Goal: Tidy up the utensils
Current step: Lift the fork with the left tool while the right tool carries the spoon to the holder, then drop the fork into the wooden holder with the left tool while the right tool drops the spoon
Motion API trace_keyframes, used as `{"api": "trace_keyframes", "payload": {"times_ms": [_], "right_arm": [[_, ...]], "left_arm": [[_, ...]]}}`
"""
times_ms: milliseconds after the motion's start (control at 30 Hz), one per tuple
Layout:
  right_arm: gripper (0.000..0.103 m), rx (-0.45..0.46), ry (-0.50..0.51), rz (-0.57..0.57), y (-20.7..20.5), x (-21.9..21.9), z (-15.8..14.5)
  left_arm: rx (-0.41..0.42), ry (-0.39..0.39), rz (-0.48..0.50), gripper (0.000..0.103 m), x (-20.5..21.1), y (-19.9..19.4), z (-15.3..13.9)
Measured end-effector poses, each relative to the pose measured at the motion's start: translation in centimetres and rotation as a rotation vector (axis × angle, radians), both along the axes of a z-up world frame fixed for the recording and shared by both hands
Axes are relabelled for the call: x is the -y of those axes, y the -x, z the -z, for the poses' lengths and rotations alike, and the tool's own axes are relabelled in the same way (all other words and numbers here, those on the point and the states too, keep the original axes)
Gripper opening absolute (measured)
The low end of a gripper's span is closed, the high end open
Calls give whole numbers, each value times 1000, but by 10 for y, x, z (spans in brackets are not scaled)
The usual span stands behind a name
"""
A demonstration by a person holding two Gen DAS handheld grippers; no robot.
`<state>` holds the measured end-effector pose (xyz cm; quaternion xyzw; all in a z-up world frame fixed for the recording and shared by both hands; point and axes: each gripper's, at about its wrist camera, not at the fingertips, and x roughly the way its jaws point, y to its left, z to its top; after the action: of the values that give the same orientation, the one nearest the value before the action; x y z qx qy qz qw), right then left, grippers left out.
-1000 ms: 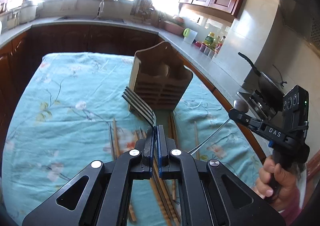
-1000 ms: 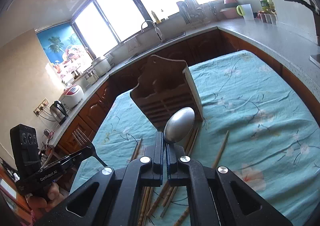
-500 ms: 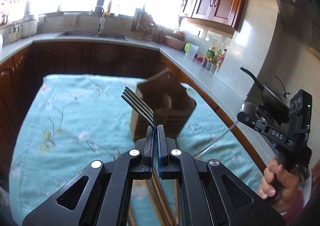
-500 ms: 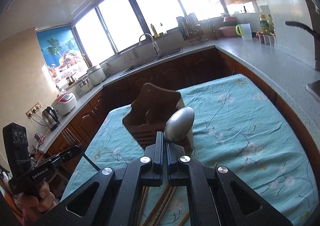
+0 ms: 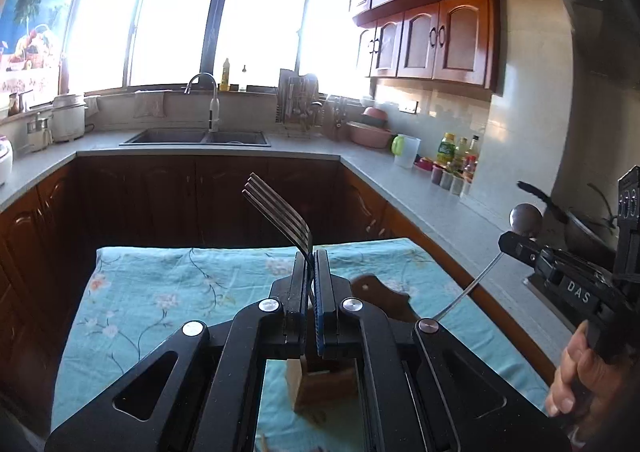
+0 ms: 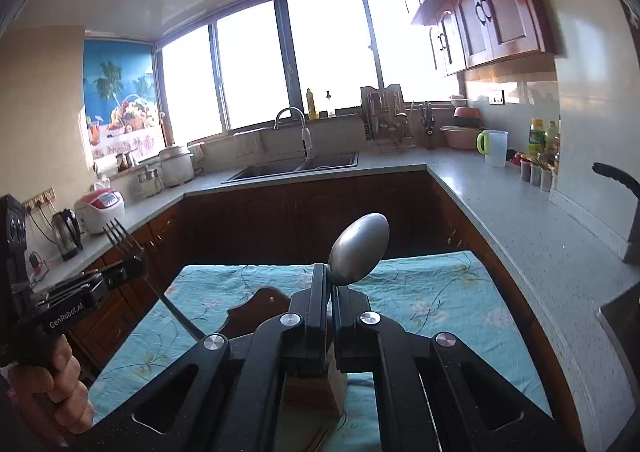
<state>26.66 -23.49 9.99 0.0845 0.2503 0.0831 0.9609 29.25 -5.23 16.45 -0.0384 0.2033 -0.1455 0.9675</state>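
My left gripper (image 5: 310,256) is shut on a metal fork (image 5: 280,212), tines pointing up and away. The same fork (image 6: 124,240) and left gripper (image 6: 134,266) show at the left of the right wrist view. My right gripper (image 6: 330,272) is shut on a metal spoon (image 6: 360,248), bowl upward. In the left wrist view that spoon (image 5: 525,219) sticks up from the right gripper (image 5: 508,242), its handle hanging down. The wooden utensil holder (image 5: 384,298) (image 6: 260,306) stands on the table below both grippers, mostly hidden behind them.
A teal floral tablecloth (image 5: 160,292) covers the table. Dark cabinets and a grey counter (image 5: 420,196) with a sink (image 5: 196,137), jars and bottles wrap around beyond it. A pan handle (image 6: 620,180) juts in at the right. A hand (image 5: 576,376) holds the right gripper.
Both grippers rose and tilted up with fork and spoon held. The holder and the chopsticks on the cloth slid down the views; the chopsticks are now hidden behind the grippers.
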Motion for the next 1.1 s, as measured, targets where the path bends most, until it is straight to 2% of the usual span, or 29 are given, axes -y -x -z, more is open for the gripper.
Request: {"api": "trace_keyframes", "payload": {"times_ms": [133, 367, 567, 1000, 1100], "right_arm": [[2, -48, 32, -23, -24, -12, 25], [2, -161, 10, -64, -48, -23, 79], [2, -220, -6, -81, -54, -21, 101], [3, -224, -41, -75, -54, -17, 101], [7, -229, -55, -74, -55, -16, 100]], "left_arm": [[-48, -13, -11, 2, 10, -24, 23], [-136, -25, 12, 2, 28, -40, 65], [-190, -49, 21, 2, 38, -45, 89], [-201, -49, 18, 2, 38, -47, 91], [-207, -43, 24, 3, 37, -46, 89]]}}
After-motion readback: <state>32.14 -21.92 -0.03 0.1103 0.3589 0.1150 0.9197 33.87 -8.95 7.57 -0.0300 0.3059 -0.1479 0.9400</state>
